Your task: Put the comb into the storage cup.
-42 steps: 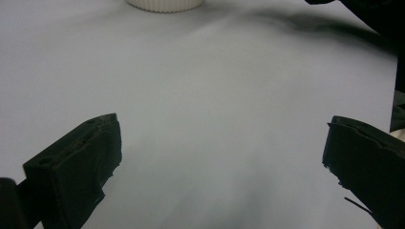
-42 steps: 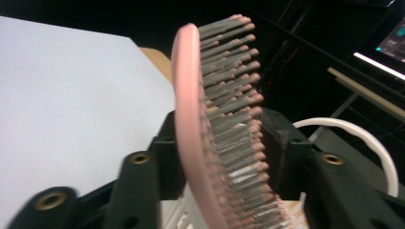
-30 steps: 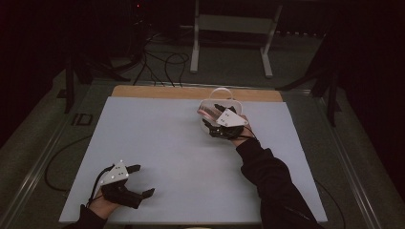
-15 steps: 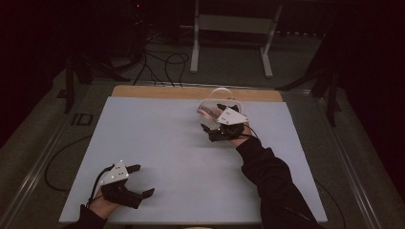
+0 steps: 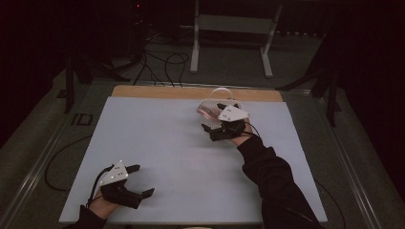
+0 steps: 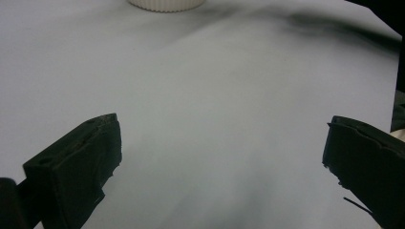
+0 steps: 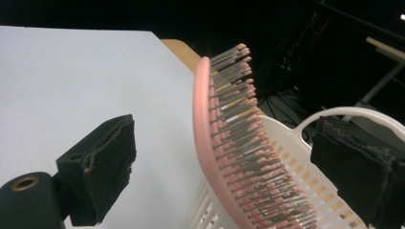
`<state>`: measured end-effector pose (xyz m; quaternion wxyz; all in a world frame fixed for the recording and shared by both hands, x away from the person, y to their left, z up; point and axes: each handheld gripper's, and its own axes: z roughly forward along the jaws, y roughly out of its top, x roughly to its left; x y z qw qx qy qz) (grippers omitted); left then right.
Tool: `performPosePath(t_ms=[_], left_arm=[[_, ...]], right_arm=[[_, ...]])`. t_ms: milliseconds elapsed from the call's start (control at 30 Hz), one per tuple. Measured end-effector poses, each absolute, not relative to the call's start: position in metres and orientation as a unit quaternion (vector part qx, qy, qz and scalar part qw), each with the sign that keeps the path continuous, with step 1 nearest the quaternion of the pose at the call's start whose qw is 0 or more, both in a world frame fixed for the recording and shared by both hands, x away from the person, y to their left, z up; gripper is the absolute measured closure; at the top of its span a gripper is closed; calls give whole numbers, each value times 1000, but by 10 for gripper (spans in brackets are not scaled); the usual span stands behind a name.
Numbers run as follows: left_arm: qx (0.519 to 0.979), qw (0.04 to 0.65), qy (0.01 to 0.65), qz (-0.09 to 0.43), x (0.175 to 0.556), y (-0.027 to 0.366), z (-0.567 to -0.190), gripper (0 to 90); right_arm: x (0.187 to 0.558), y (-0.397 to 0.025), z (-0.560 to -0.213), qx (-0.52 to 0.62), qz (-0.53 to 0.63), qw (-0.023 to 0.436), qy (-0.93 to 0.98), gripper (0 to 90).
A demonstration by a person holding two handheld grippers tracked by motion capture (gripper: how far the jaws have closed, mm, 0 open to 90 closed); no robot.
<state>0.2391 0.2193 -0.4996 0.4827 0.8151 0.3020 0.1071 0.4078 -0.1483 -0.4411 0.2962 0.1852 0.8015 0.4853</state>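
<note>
The basket [image 5: 220, 102] stands at the far edge of the bench [image 5: 157, 143], and it is the single obstacle there. The pink brush [image 7: 229, 157] leans in the basket with its bristles up, between the spread fingers [image 7: 102, 167] of the right gripper [image 5: 220, 123]. Left of the basket, and on all the near side of it, the bench is bare. The left gripper [image 5: 135, 180] rests well apart from the basket, with bare bench in front of it.

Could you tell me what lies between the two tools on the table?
Only bare white table surface lies between the left tool and right tool, in the high view.
</note>
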Motion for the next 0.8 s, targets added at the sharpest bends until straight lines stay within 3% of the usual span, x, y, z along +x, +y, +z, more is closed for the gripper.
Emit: performPosePath(t_ms=[467, 800], left_arm=[[814, 485, 302, 107, 239, 219, -499, 4], [813, 485, 302, 109, 239, 219, -499, 4]], right_arm=[[406, -163, -423, 237, 502, 234, 798, 84], [398, -177, -417, 252, 502, 228, 795, 84]])
